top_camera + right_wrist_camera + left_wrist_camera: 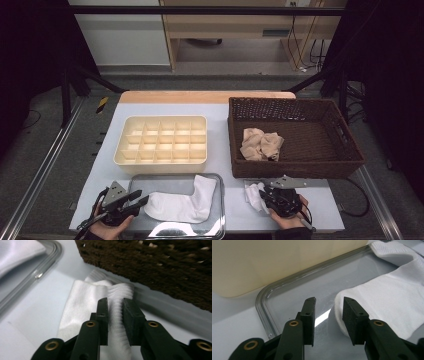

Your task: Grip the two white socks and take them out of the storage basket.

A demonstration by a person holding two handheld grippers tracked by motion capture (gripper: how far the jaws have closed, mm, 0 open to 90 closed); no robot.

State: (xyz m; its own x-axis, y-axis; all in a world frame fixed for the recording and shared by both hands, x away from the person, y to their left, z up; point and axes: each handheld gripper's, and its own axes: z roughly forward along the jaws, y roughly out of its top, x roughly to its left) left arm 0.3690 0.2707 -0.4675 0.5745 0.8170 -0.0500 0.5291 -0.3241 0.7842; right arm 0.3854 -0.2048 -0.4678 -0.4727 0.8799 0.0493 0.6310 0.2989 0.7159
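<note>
White sock [110, 315] pinched in my right gripper [115, 312] jaws beside the basket [155, 267]; left gripper [329, 311] jaws open at the tray's [262, 305] sock toe [372, 307].

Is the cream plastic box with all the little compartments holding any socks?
No: in the high view every compartment of the cream plastic divider box is bare, while the white sock lies flat on the metal tray.

Bare table strip [234, 200] between metal tray [221, 210] and wicker basket [295, 171].
</note>
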